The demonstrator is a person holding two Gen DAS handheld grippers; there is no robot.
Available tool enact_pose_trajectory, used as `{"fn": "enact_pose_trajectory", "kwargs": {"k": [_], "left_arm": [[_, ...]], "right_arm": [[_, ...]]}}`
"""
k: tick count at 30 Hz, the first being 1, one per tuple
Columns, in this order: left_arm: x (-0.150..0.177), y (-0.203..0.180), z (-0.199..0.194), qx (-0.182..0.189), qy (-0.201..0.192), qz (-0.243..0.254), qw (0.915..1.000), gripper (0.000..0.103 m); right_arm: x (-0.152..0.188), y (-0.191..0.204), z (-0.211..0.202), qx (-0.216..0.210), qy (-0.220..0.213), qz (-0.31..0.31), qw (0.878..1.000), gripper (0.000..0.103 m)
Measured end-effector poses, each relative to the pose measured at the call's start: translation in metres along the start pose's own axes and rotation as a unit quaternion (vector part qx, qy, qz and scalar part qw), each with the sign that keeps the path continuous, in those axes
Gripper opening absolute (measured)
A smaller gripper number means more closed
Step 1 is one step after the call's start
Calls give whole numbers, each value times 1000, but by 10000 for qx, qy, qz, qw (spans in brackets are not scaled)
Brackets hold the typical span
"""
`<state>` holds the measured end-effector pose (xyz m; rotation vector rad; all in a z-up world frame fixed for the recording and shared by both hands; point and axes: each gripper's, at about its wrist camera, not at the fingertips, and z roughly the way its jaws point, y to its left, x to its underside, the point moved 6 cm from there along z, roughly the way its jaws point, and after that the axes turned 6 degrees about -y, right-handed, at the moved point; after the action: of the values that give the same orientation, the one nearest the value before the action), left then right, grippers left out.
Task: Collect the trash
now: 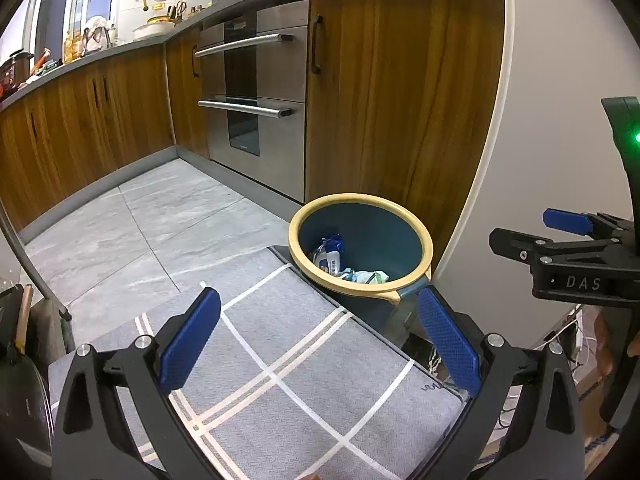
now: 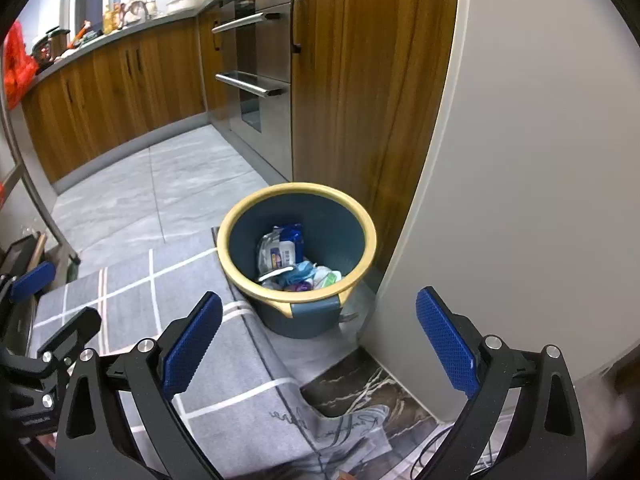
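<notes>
A dark blue trash bin with a yellow rim point(image 1: 424, 240) point(image 2: 236, 232) stands on the floor against a wooden cabinet and a white wall corner. Inside lie crumpled wrappers, a blue and white packet point(image 2: 286, 246) point(image 1: 330, 252) and pale tissues point(image 1: 368, 277). My left gripper point(image 1: 320, 340) is open over a grey checked mat, short of the bin, with nothing between its blue pads. My right gripper point(image 2: 320, 340) is also open and empty, hovering just in front of the bin. The right gripper point(image 1: 560, 240) shows at the right edge of the left wrist view.
A grey mat with white lines point(image 1: 288, 360) point(image 2: 140, 300) lies on the grey tiled floor point(image 1: 160, 216). Wooden cabinets point(image 1: 400, 100) and a steel oven point(image 1: 256, 92) line the far side. A white wall point(image 2: 540, 160) stands right of the bin. Cables point(image 2: 436, 444) lie at lower right.
</notes>
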<state>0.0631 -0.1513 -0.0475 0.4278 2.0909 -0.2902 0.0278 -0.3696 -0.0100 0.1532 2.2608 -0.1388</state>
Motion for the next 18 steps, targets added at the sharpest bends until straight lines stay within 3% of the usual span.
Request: {"fn": "enact_pose_trajectory", "kwargs": {"k": [18], "left_arm": [[2,-3,0,-30,25,90,10000,97]], "right_arm": [[-1,5,-2,9,-25,-46,10000,97]]}}
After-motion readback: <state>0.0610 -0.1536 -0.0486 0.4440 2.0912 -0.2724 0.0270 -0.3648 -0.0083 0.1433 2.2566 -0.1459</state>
